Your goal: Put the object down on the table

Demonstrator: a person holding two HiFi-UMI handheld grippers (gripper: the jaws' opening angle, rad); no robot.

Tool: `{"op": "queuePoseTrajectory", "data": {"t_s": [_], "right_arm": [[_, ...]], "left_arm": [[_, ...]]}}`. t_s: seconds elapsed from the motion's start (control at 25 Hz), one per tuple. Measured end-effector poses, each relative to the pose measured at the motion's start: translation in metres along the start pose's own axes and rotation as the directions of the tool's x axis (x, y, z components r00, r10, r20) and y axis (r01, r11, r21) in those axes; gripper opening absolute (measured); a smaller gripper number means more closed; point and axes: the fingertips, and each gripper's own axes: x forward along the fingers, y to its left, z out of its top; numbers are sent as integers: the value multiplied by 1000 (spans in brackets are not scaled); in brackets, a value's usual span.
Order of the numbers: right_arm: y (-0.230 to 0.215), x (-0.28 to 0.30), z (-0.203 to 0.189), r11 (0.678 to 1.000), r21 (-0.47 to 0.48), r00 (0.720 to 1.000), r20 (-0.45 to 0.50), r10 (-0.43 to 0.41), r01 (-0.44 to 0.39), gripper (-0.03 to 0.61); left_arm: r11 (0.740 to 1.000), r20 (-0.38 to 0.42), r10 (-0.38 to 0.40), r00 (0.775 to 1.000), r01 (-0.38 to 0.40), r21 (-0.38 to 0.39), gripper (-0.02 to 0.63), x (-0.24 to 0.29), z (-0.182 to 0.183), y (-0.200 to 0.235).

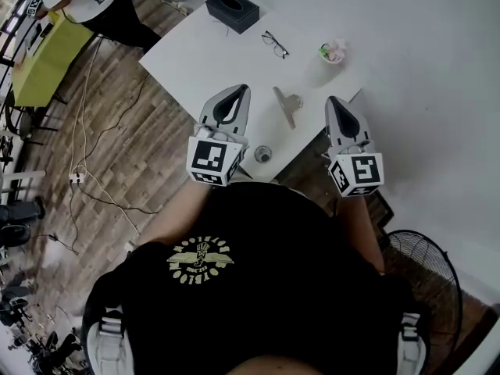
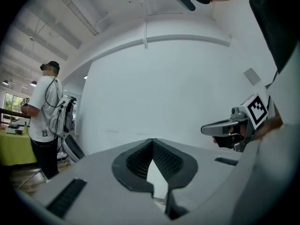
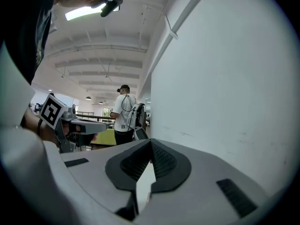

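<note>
In the head view both grippers hover over the near edge of the white table [image 1: 195,53], held level and pointing away from me. My left gripper [image 1: 240,90] is shut with nothing in it; in its own view the jaws [image 2: 152,140] meet at the tips against a bare white wall. My right gripper [image 1: 333,100] is shut and empty too, its pads [image 3: 151,143] closed together. A grey metal clip-like object [image 1: 287,105] lies flat on the table between the two grippers, touching neither. Each gripper shows in the other's view: right [image 2: 206,129], left [image 3: 104,124].
On the table lie a black box [image 1: 232,10], a pair of glasses [image 1: 275,44], a small cup [image 1: 333,51] and a small round piece [image 1: 263,154] near the front edge. A fan [image 1: 426,280] stands at my right. Another person [image 2: 44,111] stands by a yellow-green table [image 1: 47,53]. Cables run over the wooden floor.
</note>
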Motion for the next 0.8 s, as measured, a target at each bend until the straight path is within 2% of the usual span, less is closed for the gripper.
{"op": "queuePoseTrajectory", "data": {"t_s": [0.4,0.8], "right_arm": [[-1,-10,-8,1000,21,1000,5,-15,15,1],[-7,-1,-11,999,33,1000,-4,-27,27,0]], "left_arm": [[999,-4,-28,1000,28,36,6,-4,0,-16],[999,-18,-45,999,45,24,6,6,-4,-12]]}}
